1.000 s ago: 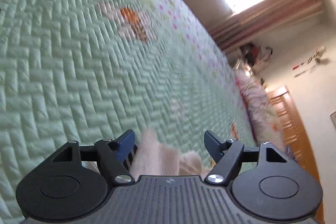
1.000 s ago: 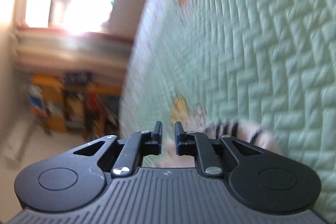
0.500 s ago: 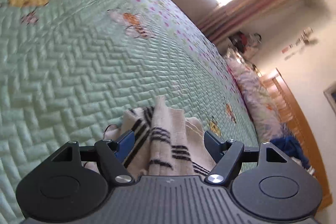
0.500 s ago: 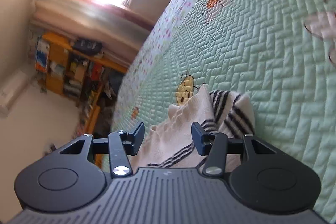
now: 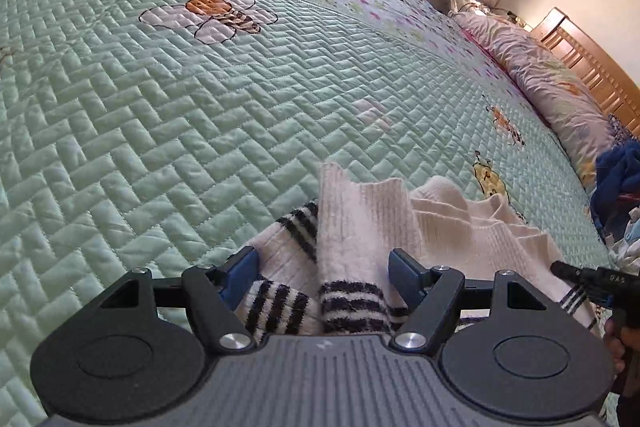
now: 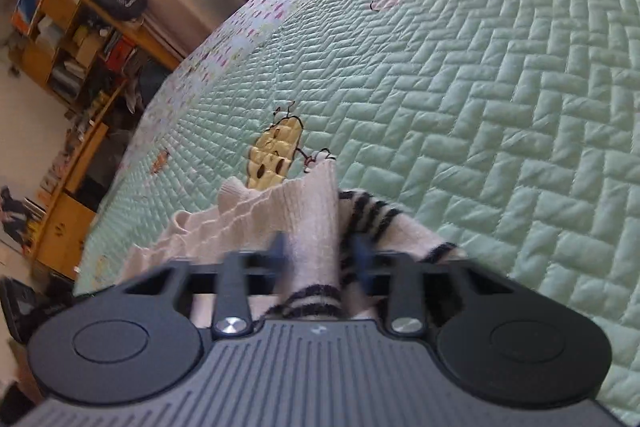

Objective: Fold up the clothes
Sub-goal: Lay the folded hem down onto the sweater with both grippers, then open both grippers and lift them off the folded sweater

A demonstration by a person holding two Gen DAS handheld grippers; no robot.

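A cream knit garment with black stripes (image 5: 368, 227) lies bunched on a pale green quilted bedspread (image 5: 160, 99), near the edge closest to both cameras. In the left wrist view, the left gripper (image 5: 322, 267) stands with its jaws spread wide; a folded ridge of the garment rises between the two fingers, and neither blue-padded fingertip (image 5: 240, 269) presses on the fabric. At the far right of the same view, part of the other black tool appears, with a hand (image 5: 614, 339) partly visible below it. In the right wrist view, the right gripper (image 6: 320, 255) is blurred by motion; its fingers flank a vertical fold of the garment (image 6: 312, 227) with only a narrow gap around it, but whether they clamp the fabric cannot be told. The bedspread carries embroidered bees, one orange (image 5: 218, 13) and one yellow (image 6: 276, 151) just beyond the garment's far edge. A pillow (image 5: 548, 87) lies against a wooden headboard (image 5: 592, 67). A cluttered orange shelving unit (image 6: 68, 39) stands beside the bed.
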